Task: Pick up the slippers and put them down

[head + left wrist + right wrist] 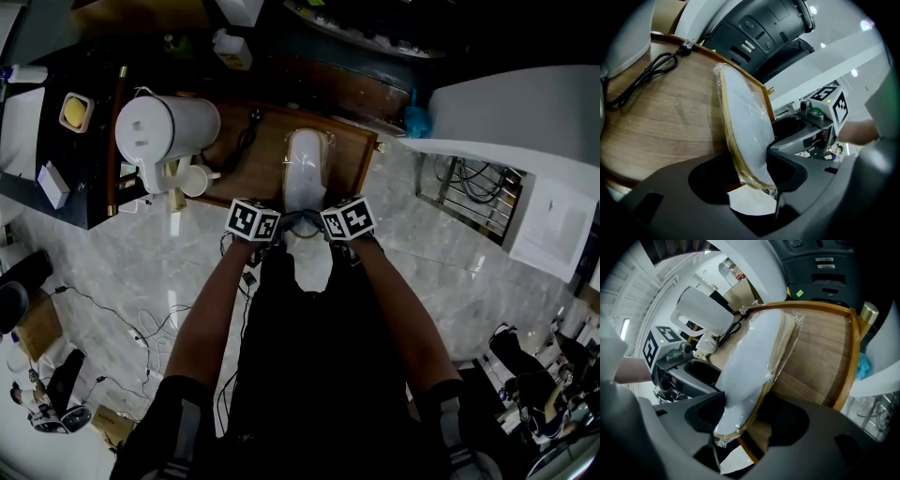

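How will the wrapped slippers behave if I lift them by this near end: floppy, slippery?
The slippers look thin with a slim sole, so they are probably light and likely to droop from an end grip. Their glossy plastic wrap may slip in a grip. Long, with no round side, they should slide rather than roll on the wooden tray.

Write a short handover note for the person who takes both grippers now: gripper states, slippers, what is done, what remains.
Left gripper: open, near end of the wrapped slippers between its jaws, not clamped.
Right gripper: open, same end between its jaws.
Slippers: lying flat on the wooden tray.
Done: unclear whether they were lifted yet.
Left: if not, grip, lift, set down; otherwise pull both grippers back.
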Available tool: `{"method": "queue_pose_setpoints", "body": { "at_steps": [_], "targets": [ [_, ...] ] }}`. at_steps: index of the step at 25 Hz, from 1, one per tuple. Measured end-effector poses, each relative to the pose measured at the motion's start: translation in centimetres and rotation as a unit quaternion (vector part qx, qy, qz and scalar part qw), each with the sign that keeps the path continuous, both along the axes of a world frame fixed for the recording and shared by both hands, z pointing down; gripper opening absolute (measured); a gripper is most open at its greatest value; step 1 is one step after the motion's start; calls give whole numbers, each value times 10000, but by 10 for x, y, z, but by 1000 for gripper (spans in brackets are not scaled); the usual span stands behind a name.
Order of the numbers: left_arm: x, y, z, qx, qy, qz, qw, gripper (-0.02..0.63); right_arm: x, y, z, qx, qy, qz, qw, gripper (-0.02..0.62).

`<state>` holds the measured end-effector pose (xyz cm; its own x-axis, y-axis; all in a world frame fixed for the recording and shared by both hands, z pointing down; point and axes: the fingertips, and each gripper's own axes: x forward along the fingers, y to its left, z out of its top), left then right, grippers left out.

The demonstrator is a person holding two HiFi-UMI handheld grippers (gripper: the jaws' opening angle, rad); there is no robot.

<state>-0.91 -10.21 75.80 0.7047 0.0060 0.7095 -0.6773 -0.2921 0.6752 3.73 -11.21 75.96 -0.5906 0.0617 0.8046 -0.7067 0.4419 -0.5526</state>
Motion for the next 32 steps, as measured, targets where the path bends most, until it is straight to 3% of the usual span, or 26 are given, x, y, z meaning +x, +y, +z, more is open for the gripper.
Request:
{"method": "queue_pose_setpoints", "body": {
  "at_steps": [12,19,27,32],
  "targets": [
    [5,-3,-15,279,-113,-215,9993,235,4,-4,-12,432,110,-18,9990,276],
    [9,0,-39,587,32,-256,9979,235,6,-5,-48,1233,222,-58,9921,268],
    [3,10,-81,1018,-64,-336,9942,233,2,6,-92,1657,271,3,9858,265],
    [-2,24,-113,1088,122,-588,9922,233,-3,20,-122,1650,81,222,9860,265]
  ]
}}
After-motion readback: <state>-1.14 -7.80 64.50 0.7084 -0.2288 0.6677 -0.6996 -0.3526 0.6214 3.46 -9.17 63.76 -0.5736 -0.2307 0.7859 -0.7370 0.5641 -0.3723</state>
